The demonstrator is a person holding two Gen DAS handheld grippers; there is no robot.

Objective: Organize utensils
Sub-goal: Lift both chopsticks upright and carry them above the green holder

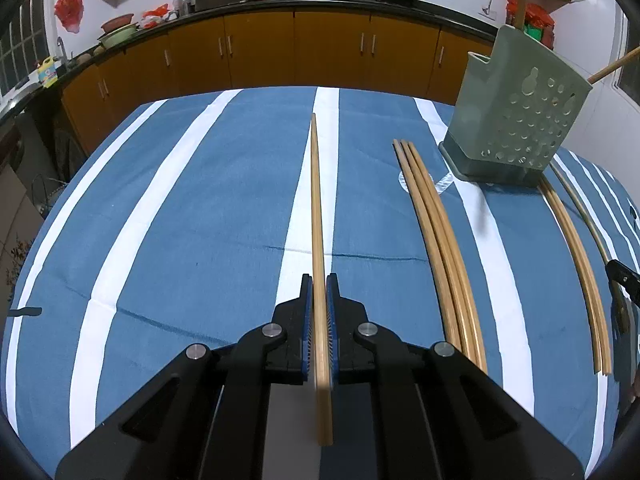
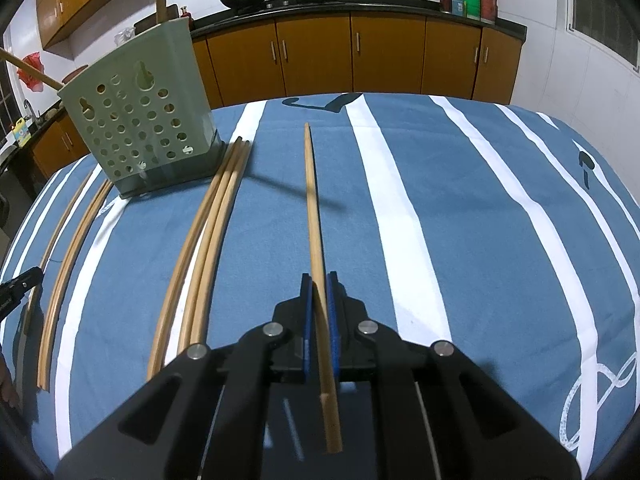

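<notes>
chopstick (image 1: 318, 216), long, thin, pale wood

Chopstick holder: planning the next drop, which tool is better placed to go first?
Probably left: the left tool grips its chopstick straight, the right tool's chopstick sits skewed; the chopstick holder looks similarly far from both.

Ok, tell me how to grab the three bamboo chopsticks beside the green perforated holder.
Take the three bamboo chopsticks by their thicker ends, from above, straddling them crosswise: they lie flat, side by side, tips towards the green perforated holder.
</notes>
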